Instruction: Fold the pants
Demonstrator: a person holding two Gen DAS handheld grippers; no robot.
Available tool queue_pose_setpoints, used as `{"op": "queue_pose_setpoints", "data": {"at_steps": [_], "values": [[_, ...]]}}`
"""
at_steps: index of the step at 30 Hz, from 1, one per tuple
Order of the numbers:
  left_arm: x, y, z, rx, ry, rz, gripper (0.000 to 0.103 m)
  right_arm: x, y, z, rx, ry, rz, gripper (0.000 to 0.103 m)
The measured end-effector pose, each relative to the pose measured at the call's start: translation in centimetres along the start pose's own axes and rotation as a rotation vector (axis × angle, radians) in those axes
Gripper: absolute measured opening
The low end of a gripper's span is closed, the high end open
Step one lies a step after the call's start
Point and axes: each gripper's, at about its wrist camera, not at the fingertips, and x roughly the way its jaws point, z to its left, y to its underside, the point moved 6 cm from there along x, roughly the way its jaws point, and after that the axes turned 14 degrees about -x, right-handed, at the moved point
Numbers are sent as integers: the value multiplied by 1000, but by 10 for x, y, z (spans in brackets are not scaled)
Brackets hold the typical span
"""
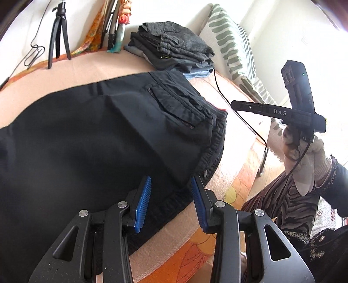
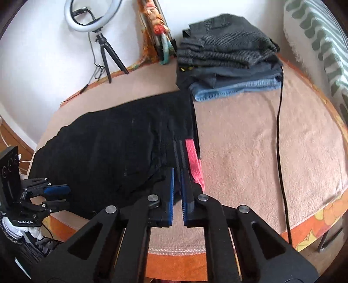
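Your right hand-held gripper (image 2: 178,187) pinches only a thin bit of the pants (image 2: 113,148), your left hand-held gripper (image 1: 170,196) gapes wide, so the cloth may slip.

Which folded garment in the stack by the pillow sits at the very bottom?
The light blue denim piece, lying directly on the peach bedcover; the grey ribbed garment and dark ones lie above it.

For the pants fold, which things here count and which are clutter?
In the job: black pants; right gripper, shut on their waistband; left gripper, open at the near edge.

Lying about: stack of folded clothes; ring light on a tripod; striped pillow; black cable.
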Motion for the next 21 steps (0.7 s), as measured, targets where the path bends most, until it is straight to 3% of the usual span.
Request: {"op": "queue_pose_setpoints", "data": {"at_steps": [1, 3, 5, 11, 17, 21], "values": [[-4, -4, 2, 0, -14, -23, 36, -3, -9, 4, -25, -10, -10, 15], [-12, -11, 10, -18, -34, -63, 36, -5, -30, 13, -63, -67, -30, 43], [-20, -16, 21, -42, -59, -100, 36, -2, -53, 23, -92, -110, -62, 50], [-24, -19, 64, -183, -87, -112, 36, 36, -122, 64, -153, -308, -55, 56], [-19, -2, 91, -278, -47, -49, 36, 107, -164, 122, -255, -466, 86, 56], [-22, 3, 95, -308, -4, -45, 36, 165, -175, 154, -307, -491, 174, 56]]}}
